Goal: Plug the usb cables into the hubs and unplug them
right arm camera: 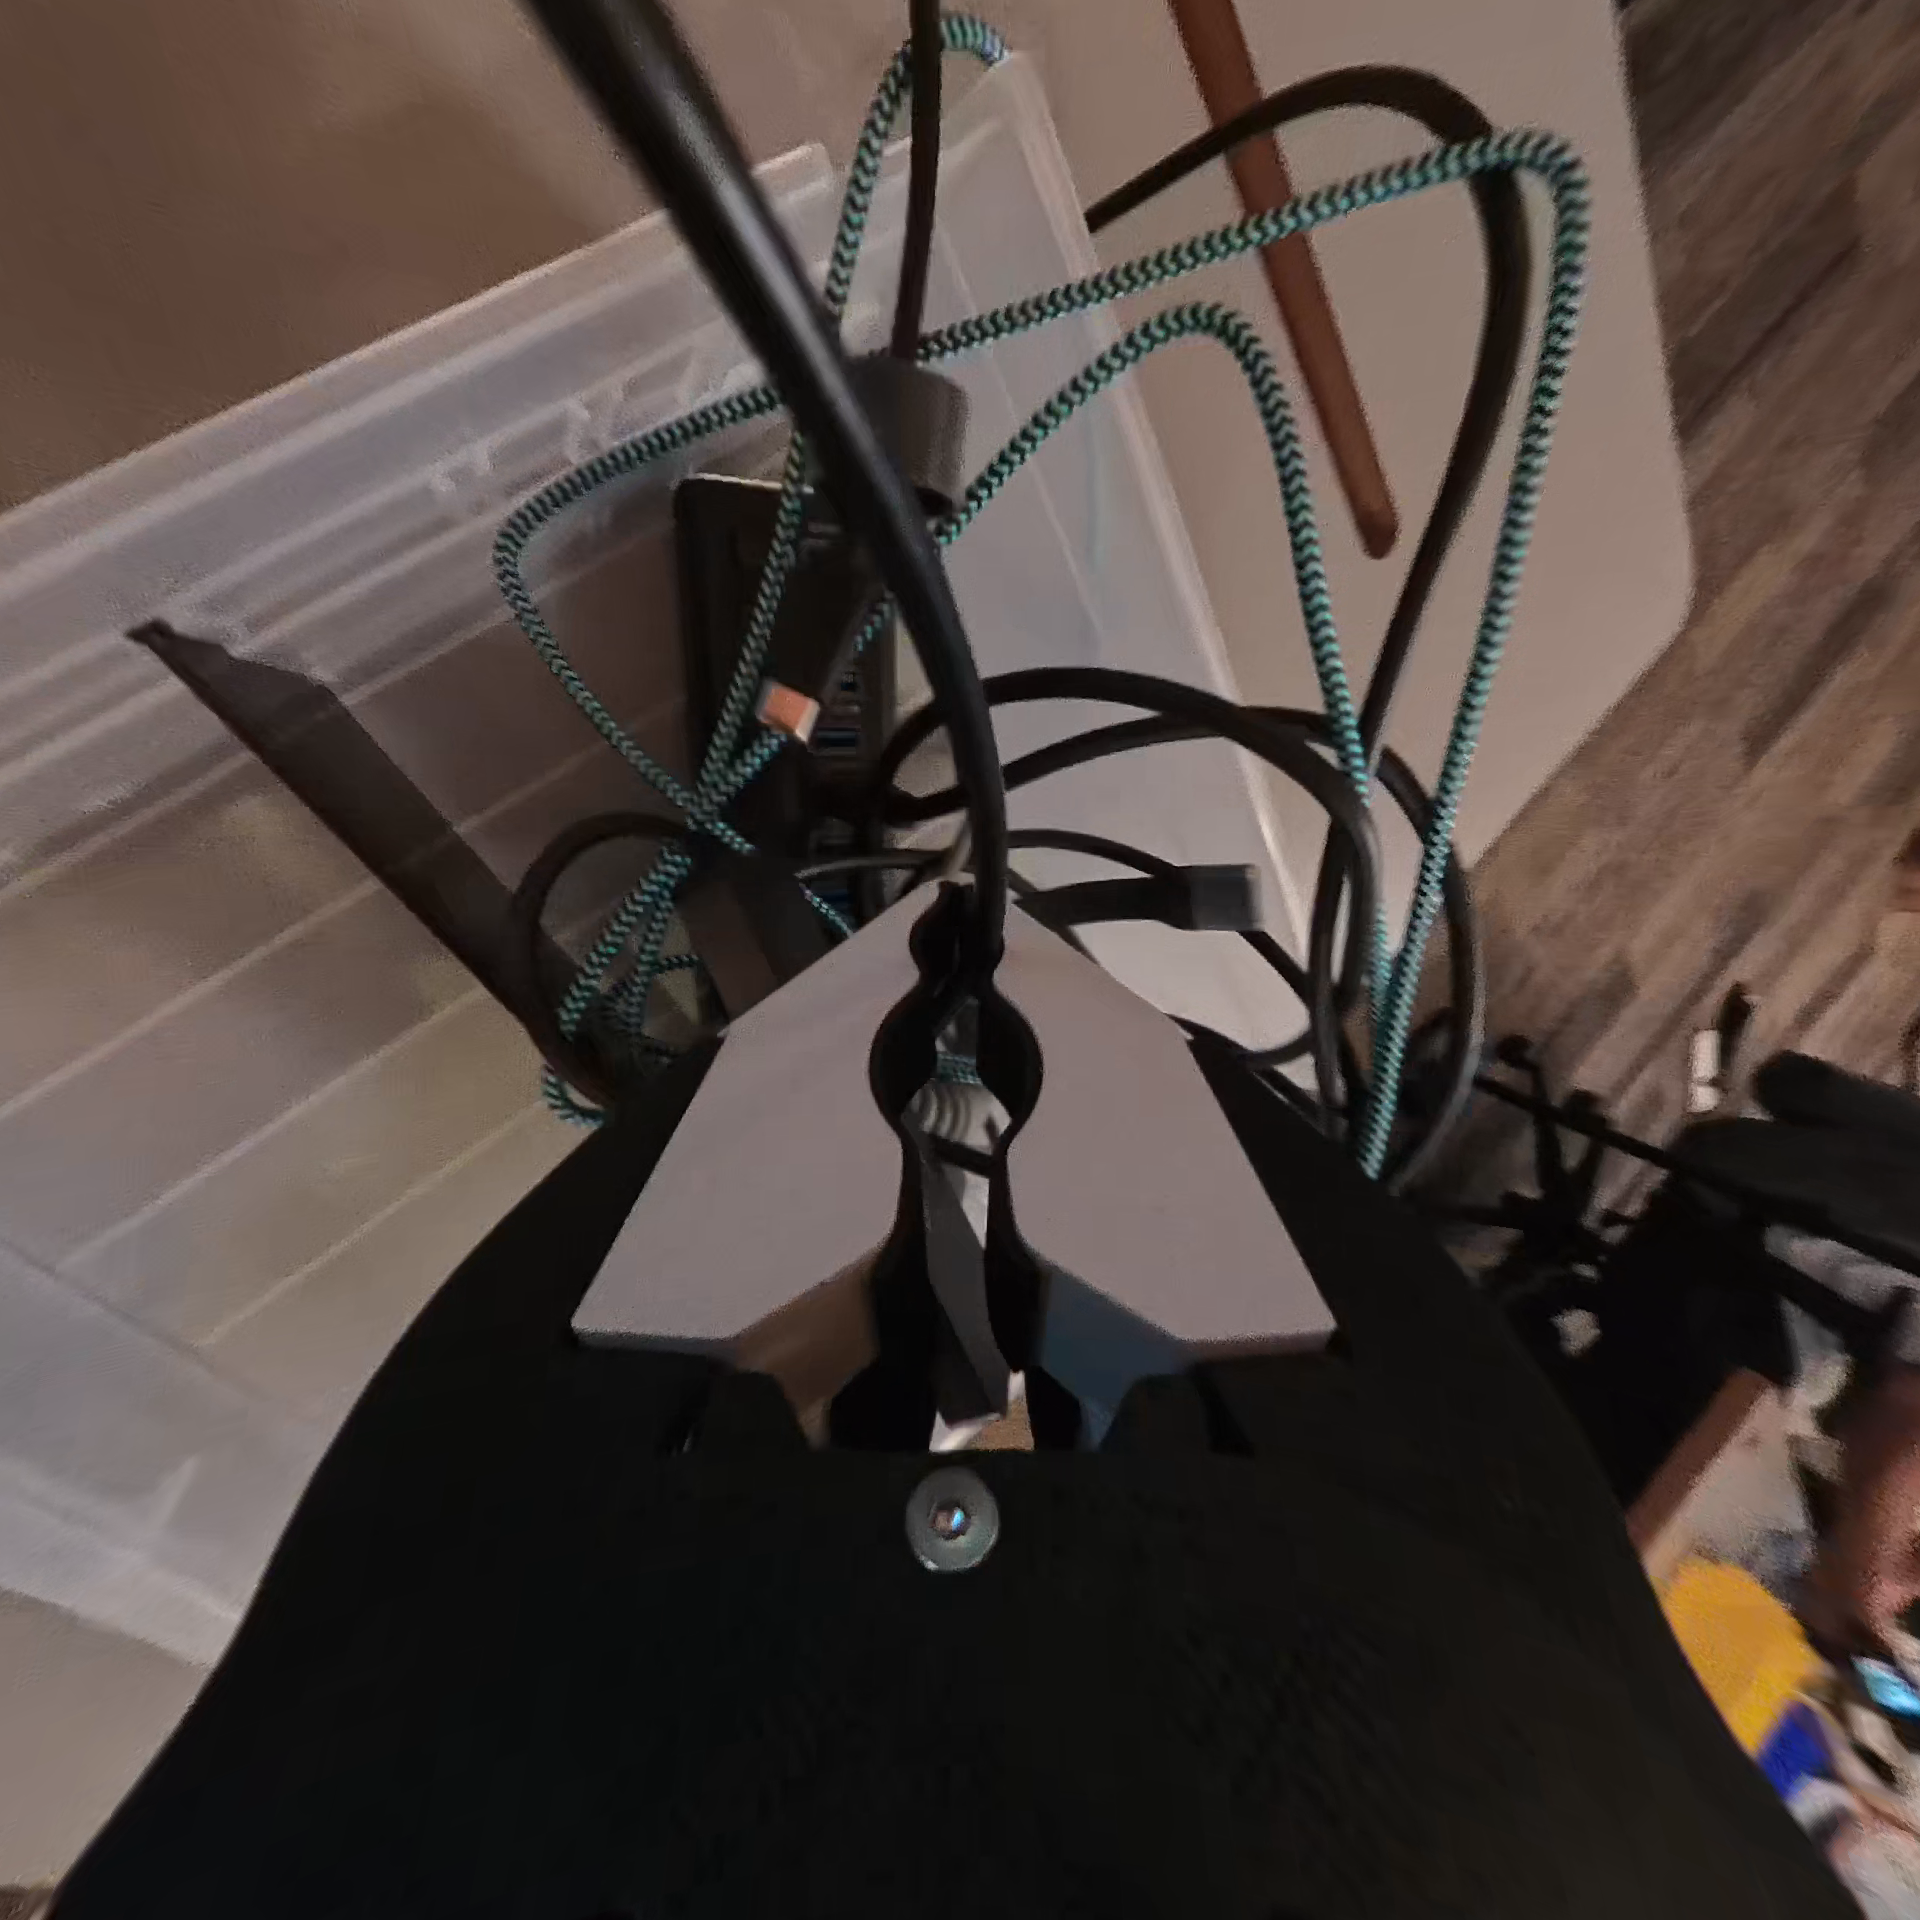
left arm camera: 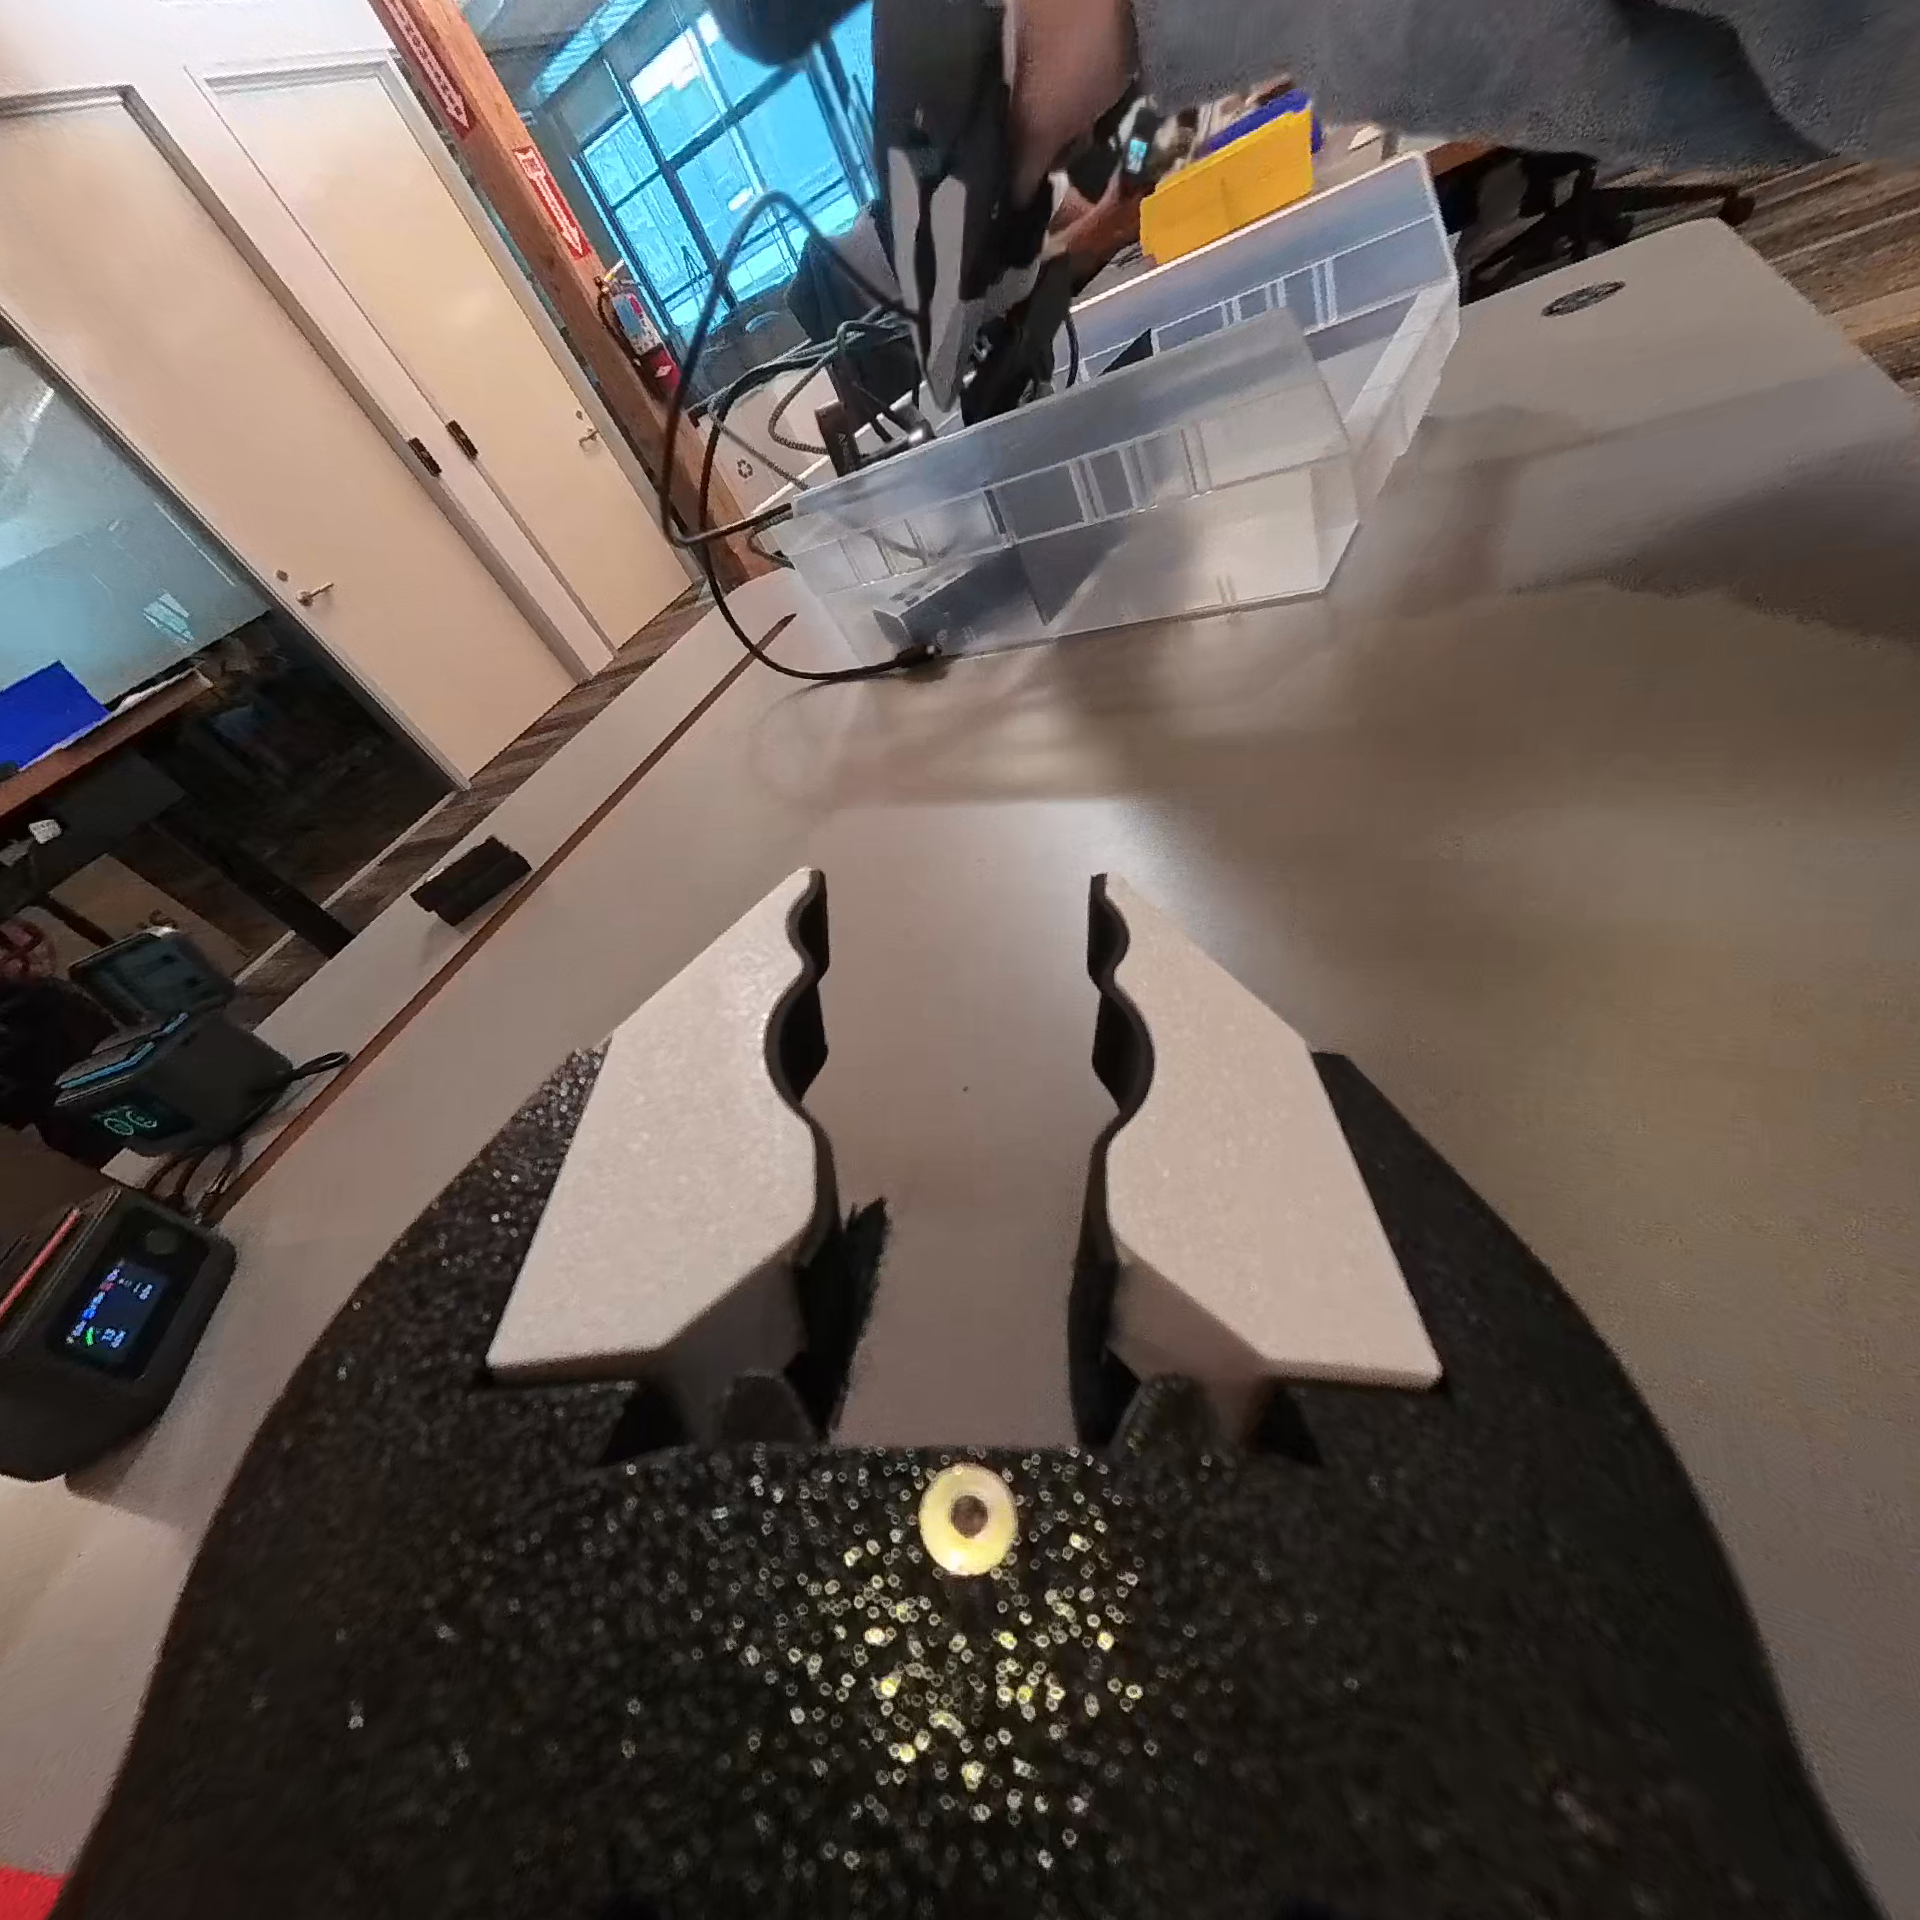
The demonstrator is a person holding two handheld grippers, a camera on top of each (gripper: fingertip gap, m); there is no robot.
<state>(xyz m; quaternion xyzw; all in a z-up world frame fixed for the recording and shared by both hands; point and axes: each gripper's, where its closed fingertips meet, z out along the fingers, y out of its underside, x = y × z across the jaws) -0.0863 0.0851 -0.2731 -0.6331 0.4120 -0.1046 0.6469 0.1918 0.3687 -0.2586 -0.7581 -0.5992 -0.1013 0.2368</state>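
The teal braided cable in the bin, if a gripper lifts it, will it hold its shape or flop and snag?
The teal braided cable would probably flop: it already lies in loose loops. It will likely snag too, since it weaves among the black cables beside the hub. It looks light, so the clear bin should hardly shift.

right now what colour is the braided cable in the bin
Teal and black woven zigzag braided cable; clearest in the right wrist view.

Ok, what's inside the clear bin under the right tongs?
The clear bin holds a black USB hub, a teal braided cable with a loose plug, and black cables. The right tongs, shut on a black cable, cover the tangle's lower part.
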